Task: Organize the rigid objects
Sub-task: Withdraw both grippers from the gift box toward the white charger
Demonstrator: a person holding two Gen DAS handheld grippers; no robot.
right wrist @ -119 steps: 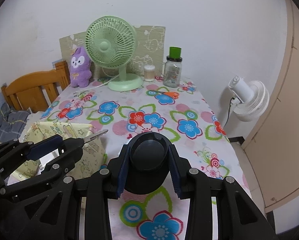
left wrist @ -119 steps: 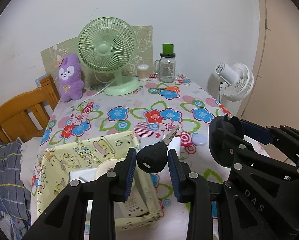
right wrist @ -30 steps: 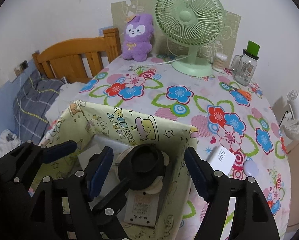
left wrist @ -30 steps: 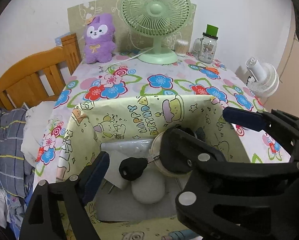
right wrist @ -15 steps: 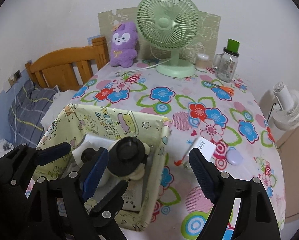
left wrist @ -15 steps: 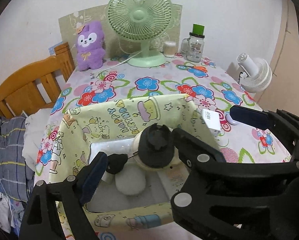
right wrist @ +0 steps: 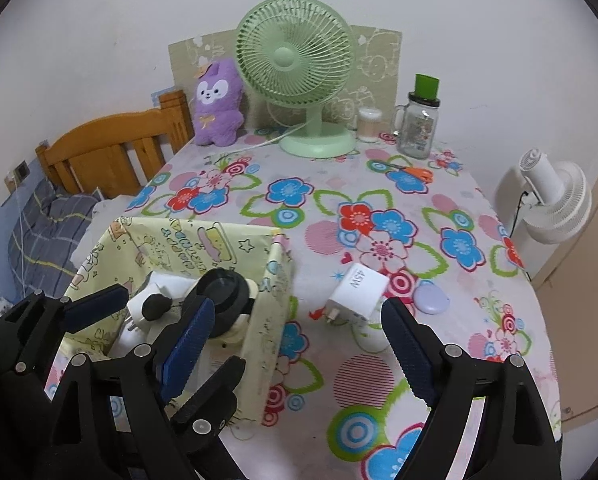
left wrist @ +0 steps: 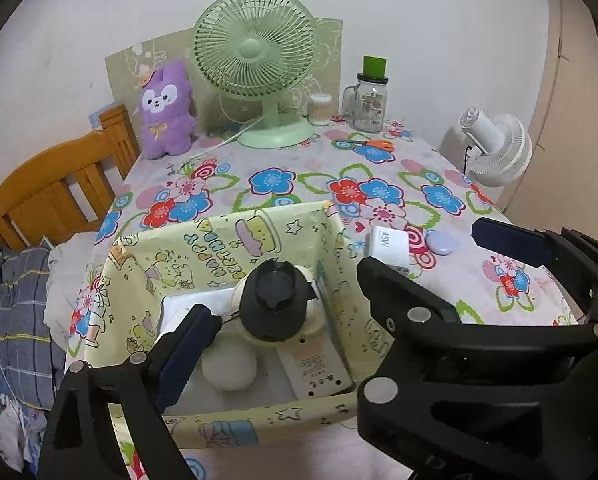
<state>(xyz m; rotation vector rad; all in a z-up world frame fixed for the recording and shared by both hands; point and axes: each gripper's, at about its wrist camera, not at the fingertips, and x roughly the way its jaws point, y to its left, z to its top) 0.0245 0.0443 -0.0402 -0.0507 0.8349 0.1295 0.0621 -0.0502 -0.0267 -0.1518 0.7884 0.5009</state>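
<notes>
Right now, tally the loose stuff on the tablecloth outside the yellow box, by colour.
Green: 1, desk fan
Purple: 2, plush toy, small oval case
White: 1, 45W charger
Orange: 1, scissors
Clear: 2, green-lidded glass jar, cotton swab tub
Total: 7

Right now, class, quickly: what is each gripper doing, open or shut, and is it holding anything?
Left gripper: open, jaws just been widening, holding nothing; it hangs over the yellow box.
Right gripper: open, jaws just been widening, empty above the tablecloth.
</notes>
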